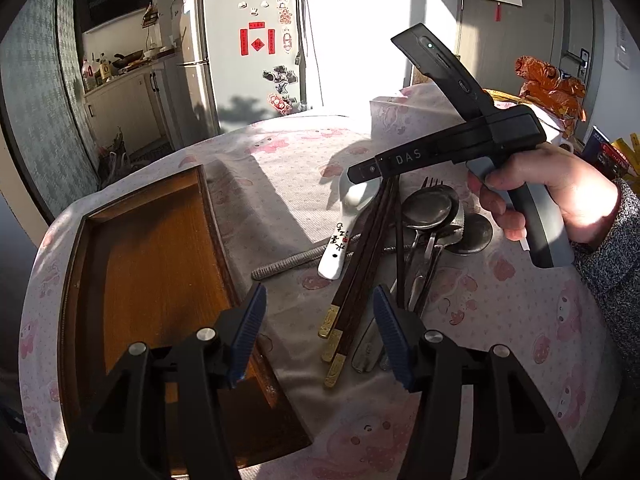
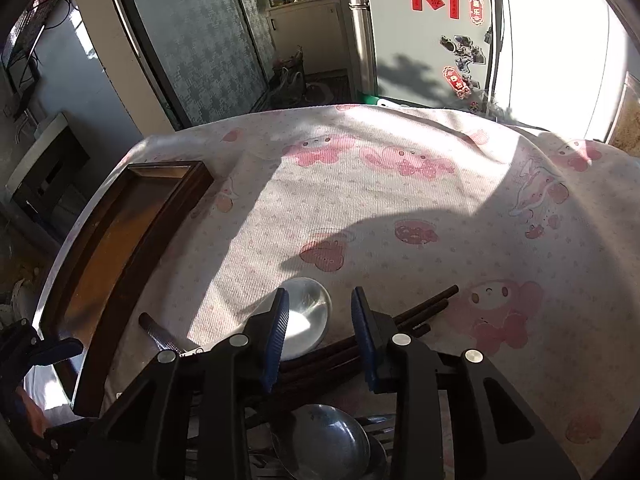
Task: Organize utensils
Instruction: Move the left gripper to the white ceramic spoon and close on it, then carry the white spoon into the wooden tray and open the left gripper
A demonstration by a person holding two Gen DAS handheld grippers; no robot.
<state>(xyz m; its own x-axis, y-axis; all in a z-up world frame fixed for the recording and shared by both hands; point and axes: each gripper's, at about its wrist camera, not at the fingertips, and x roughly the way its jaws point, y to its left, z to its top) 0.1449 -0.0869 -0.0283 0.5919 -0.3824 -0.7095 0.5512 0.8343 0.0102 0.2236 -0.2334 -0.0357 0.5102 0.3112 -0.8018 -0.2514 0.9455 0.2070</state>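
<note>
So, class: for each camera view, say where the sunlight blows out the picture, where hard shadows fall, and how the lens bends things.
Left wrist view: the window behind the fridge is blown out white, and a hard shadow band crosses the tablecloth; straight edges curve towards the rim.
Right wrist view: white glare at upper right, glare inside the white spoon, a gripper-shaped shadow on the cloth, and the wooden tray bows.

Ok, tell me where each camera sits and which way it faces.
Left wrist: on the left gripper, low over the table's near edge, facing the fridge; shows its open fingers, the right gripper's body and the right hand.
Right wrist: on the right gripper, above the utensil pile, facing the far cloth; shows its open fingers.
Shared: tray, white spoon, chopsticks, fridge.
</note>
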